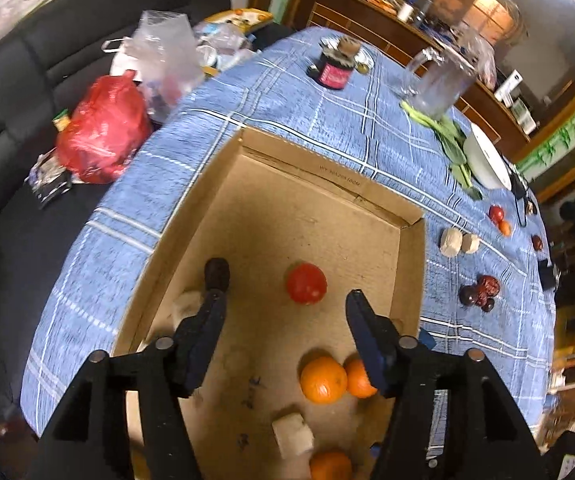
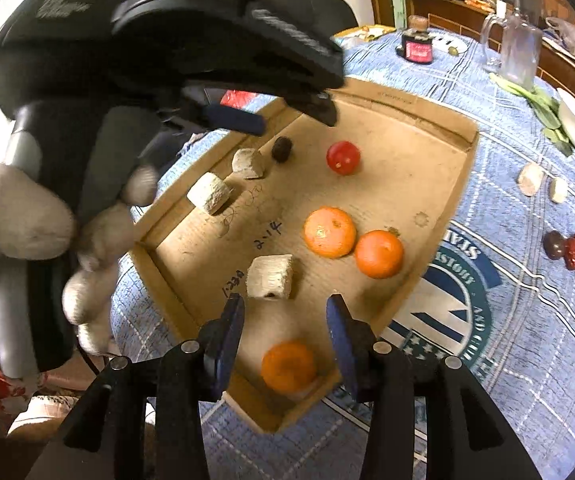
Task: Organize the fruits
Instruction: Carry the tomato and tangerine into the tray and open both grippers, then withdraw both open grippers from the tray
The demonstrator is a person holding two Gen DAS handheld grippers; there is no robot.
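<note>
Left wrist view: the left claw [image 1: 283, 300] hung released over the box [image 1: 191, 208], a dark date [image 1: 217, 273] just past its left finger, a tomato [image 1: 306, 283] ahead between the fingers.

Right wrist view: the right claw [image 2: 285, 306] stood released and empty, an orange [image 2: 288, 366] below it in the box's near corner. Loose dates [image 2: 569, 250] lay on the bench [image 2: 527, 320] to its right, probably nearer this hand.

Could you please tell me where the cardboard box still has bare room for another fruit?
Free: the far end of the cardboard box, beyond the red fruit. Crowded: the near end, around the three oranges and pale chunks.
</note>
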